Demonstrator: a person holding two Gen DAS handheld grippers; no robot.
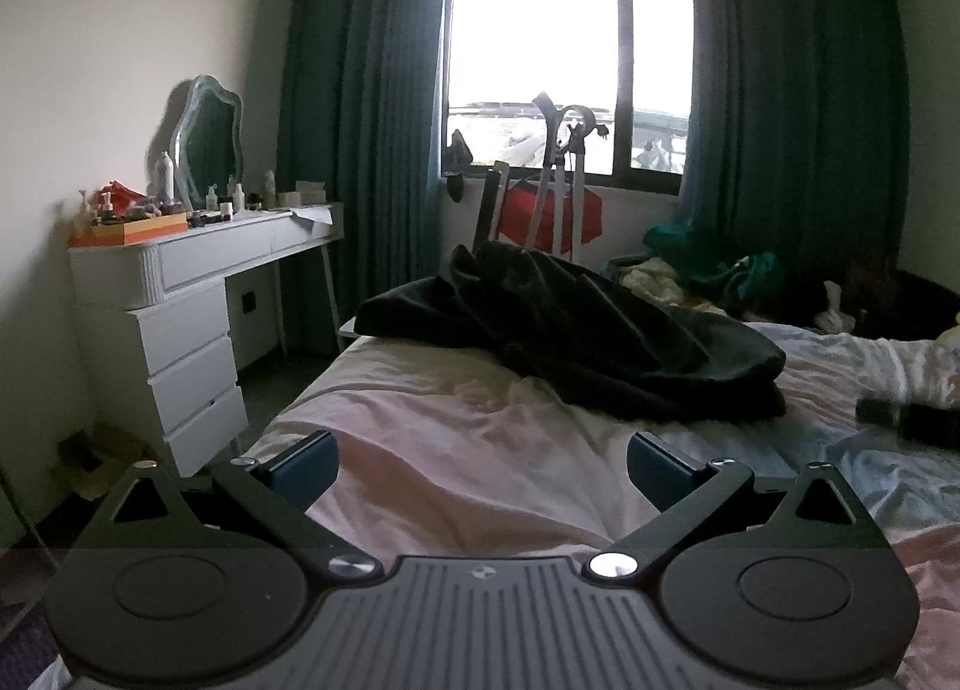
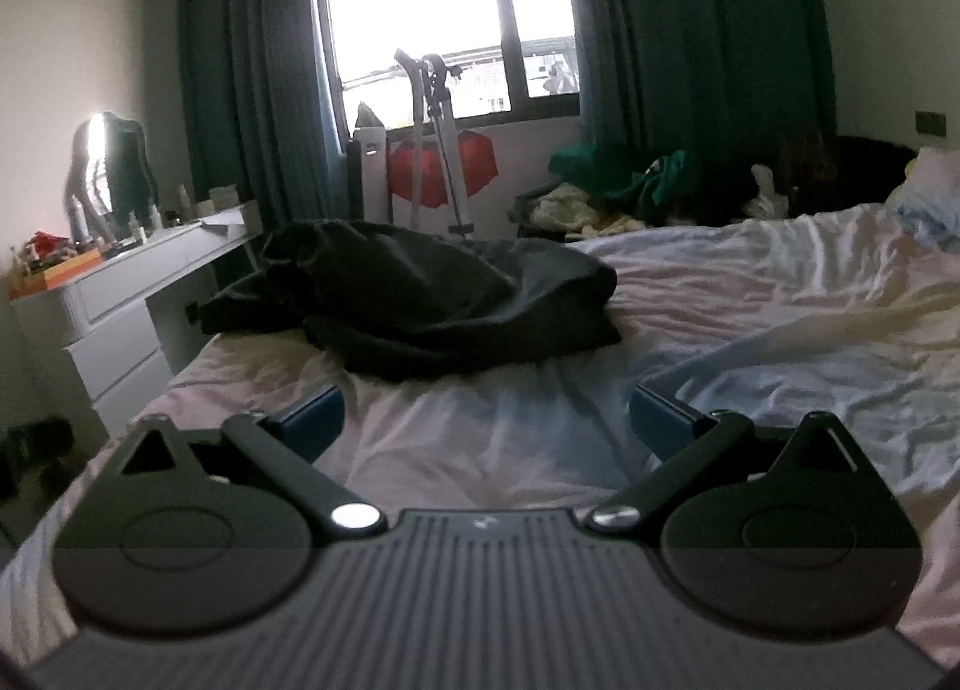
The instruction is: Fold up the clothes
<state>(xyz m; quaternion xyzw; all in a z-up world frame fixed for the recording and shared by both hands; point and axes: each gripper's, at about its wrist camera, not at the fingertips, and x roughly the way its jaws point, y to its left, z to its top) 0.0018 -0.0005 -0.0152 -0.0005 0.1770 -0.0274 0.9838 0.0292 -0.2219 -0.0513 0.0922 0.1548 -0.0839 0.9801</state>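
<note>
Since the dark garment (image 1: 576,330) lies crumpled in a loose heap on the far left part of the bed (image 1: 420,450), near the edge that faces the dresser (image 1: 180,330), nothing of it is yet laid flat. Both grippers hang over the rumpled sheet on the near side of the heap, well apart from it. The left gripper (image 1: 483,468) has its jaws spread wide with only sheet between them; the right gripper (image 2: 486,420) likewise has its jaws spread and empty.

By its look the cloth is soft and limp, with a faint sheen that suggests a smooth, perhaps slippery weave. It should be light, sag under its own weight, and keep no shape when lifted. Thick bunched folds will likely slide out of a pinch, so a single layer at an edge is the better hold. The thin flap at the left end (image 2: 240,300) and the hem along the near right side (image 2: 576,336) look like the clearest places to grip, one for each side, so the piece can be drawn out flat. Which part is collar, sleeve or waist cannot be told.
</note>
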